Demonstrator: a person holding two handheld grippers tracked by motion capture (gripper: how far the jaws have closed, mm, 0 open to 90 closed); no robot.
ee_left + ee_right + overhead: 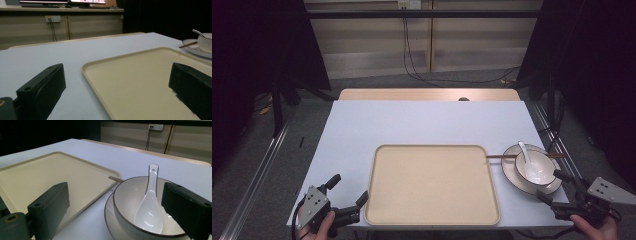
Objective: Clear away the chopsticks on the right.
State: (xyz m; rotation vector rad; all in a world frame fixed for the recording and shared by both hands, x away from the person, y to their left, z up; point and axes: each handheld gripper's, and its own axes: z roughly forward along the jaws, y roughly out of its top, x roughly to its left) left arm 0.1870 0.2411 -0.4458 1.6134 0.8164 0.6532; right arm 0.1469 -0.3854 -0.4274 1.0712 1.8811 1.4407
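A cream tray (432, 210) lies at the table's near middle, bare. To its right a white bowl (542, 169) sits on a white plate (512, 172), with a white spoon (526, 154) inside it and brown chopsticks (497, 156) across the plate's far side. My left gripper (348, 191) stands open at the tray's near left corner, its jaws straddling the tray's rim (100, 97). My right gripper (553, 188) stands open just in front of the plate; its view shows the bowl (127, 202) and spoon (150, 207) between its jaws.
The white table (412, 120) extends bare behind the tray, with a wooden strip (427, 94) at its far edge. Dark curtains hang on both sides; cabinets and cables stand beyond on the grey floor.
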